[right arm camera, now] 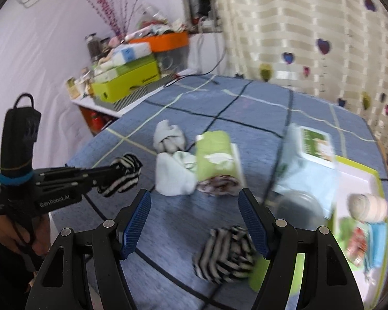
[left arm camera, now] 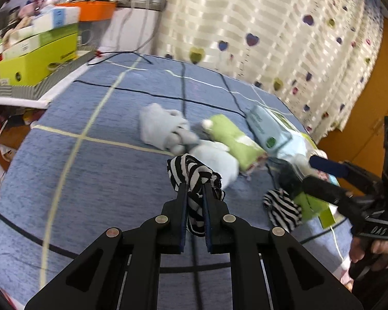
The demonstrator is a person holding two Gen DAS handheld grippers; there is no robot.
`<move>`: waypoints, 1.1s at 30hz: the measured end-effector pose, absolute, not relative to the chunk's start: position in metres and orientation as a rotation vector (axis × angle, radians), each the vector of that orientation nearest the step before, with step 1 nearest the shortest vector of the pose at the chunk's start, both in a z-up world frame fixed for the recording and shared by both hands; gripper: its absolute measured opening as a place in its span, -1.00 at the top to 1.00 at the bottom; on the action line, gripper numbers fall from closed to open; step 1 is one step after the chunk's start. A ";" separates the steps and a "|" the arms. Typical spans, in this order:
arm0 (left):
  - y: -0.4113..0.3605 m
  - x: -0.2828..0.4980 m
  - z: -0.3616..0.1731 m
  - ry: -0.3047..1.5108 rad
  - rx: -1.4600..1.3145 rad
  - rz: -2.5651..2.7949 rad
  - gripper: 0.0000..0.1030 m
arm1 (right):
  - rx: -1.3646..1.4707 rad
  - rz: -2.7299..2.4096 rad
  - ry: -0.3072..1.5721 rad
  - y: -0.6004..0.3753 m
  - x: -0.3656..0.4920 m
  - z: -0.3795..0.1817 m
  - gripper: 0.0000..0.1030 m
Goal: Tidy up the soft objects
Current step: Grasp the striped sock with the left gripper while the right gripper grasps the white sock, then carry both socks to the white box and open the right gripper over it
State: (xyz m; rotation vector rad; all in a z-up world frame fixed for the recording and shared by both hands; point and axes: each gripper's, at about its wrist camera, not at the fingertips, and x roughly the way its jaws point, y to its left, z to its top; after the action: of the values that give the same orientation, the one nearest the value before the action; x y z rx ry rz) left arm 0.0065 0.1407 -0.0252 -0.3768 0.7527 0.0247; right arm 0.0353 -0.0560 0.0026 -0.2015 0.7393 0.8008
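the left tool is pinching a striped sock, lifted just above the blue checked bed. the right tool hangs spread wide, holding nothing, over a second striped sock that lies on the bed near the front edge.

it looks like the pair is about to be matched. to do it well, i'd lower the right tool straight down so both pads straddle the bunched middle of the loose sock, not a stray end, then close firmly; the fabric is limp and will slip out of a shallow grip. the held sock should stay clear of the pile so it doesn't drag anything.

just behind sit a pale sock bundle, a grey one and a green roll, close together, touching in places. to the right a blue pack and a green-edged tray crowd the corner. open room lies to the left and far side of the bed; the cluttered shelf borders the left edge.
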 end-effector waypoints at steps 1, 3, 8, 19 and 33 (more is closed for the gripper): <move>0.146 0.006 -0.026 0.750 -0.382 0.035 0.79 | -0.214 0.812 0.747 -0.047 0.037 -0.001 -0.37; 0.154 0.005 -0.029 0.749 -0.394 0.047 0.78 | -0.234 0.831 0.763 -0.029 0.041 -0.006 -0.37; 0.173 0.006 -0.039 0.755 -0.428 0.058 0.78 | -0.300 0.865 0.791 0.013 0.052 -0.023 -0.37; 0.192 0.010 -0.050 0.758 -0.468 0.052 0.78 | -0.460 0.775 0.861 0.059 0.084 -0.067 -0.09; 0.172 0.012 -0.030 0.726 -0.437 0.019 0.78 | -0.337 0.862 0.769 0.026 0.053 -0.025 0.43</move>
State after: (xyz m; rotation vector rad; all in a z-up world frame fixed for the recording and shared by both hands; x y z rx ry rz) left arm 0.0118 0.1717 -0.0302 -0.4374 0.7262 0.0190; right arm 0.0535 0.0259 -0.0252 -0.3370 0.7687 0.8625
